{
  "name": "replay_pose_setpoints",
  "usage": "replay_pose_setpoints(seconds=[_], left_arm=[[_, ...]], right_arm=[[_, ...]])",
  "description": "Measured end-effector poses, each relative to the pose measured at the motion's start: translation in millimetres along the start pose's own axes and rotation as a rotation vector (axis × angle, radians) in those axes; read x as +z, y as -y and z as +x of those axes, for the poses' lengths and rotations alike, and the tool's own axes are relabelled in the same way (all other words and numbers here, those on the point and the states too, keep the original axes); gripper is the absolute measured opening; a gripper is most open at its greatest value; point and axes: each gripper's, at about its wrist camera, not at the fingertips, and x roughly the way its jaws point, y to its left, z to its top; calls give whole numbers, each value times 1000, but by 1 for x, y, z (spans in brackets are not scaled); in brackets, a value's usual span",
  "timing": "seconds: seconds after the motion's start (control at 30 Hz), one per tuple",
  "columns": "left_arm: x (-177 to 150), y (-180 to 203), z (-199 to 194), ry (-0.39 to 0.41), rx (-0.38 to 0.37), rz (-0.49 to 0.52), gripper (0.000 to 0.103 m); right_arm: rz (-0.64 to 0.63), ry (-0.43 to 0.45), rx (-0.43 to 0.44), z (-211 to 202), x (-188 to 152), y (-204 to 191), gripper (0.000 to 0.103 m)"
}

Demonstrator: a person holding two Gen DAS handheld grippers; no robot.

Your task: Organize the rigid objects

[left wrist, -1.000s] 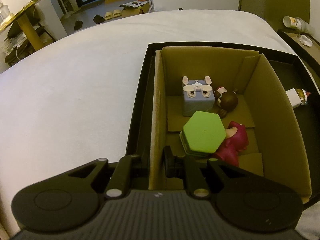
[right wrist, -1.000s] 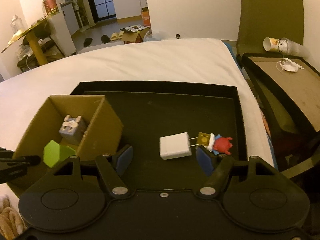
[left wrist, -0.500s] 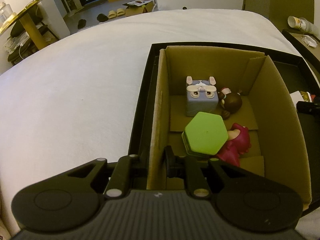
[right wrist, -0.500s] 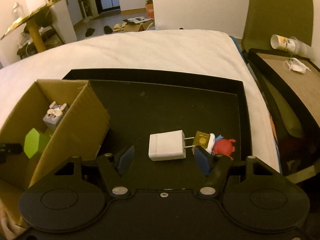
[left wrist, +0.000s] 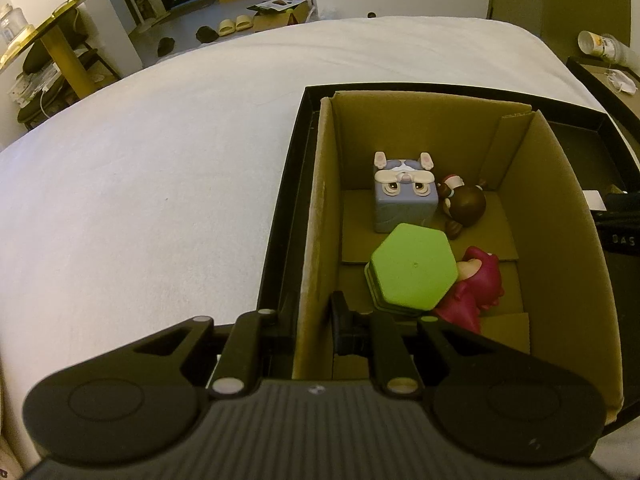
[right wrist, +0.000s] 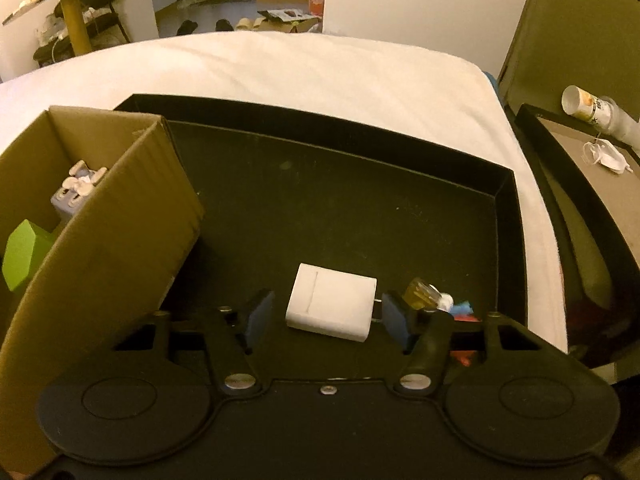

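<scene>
A cardboard box (left wrist: 552,208) stands in a black tray (right wrist: 360,200) on a white bed. It holds a grey cube dog toy (left wrist: 404,196), a brown figurine (left wrist: 466,204), a green hexagonal box (left wrist: 412,272) and a red figurine (left wrist: 476,292). My left gripper (left wrist: 314,316) is shut on the box's left wall. My right gripper (right wrist: 326,314) is open, its fingers on either side of a white charger (right wrist: 330,306) lying on the tray. A small red and blue toy (right wrist: 460,308) lies just right of the charger.
The box (right wrist: 100,240) stands to the left of the right gripper. A side table (right wrist: 580,152) with a cup (right wrist: 584,102) and a mask (right wrist: 608,156) is to the right. The bed sheet (left wrist: 160,180) stretches left.
My right gripper has moved down and forward, so the charger now lies between its fingers. My left gripper keeps its hold on the box wall; its view has shifted slightly.
</scene>
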Motion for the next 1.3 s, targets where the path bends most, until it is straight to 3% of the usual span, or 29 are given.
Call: replay_pose_setpoints(seconds=[0.2, 0.53, 1.3], left_arm=[[0, 0, 0, -1, 0, -1, 15], [0, -2, 1, 3, -12, -5, 14], [-5, -11, -5, 27, -75, -27, 11]], right_arm=[[-24, -10, -20, 5, 3, -3, 48], [-17, -15, -22, -11, -2, -6, 47], [-44, 113, -15, -73, 25, -26, 47]])
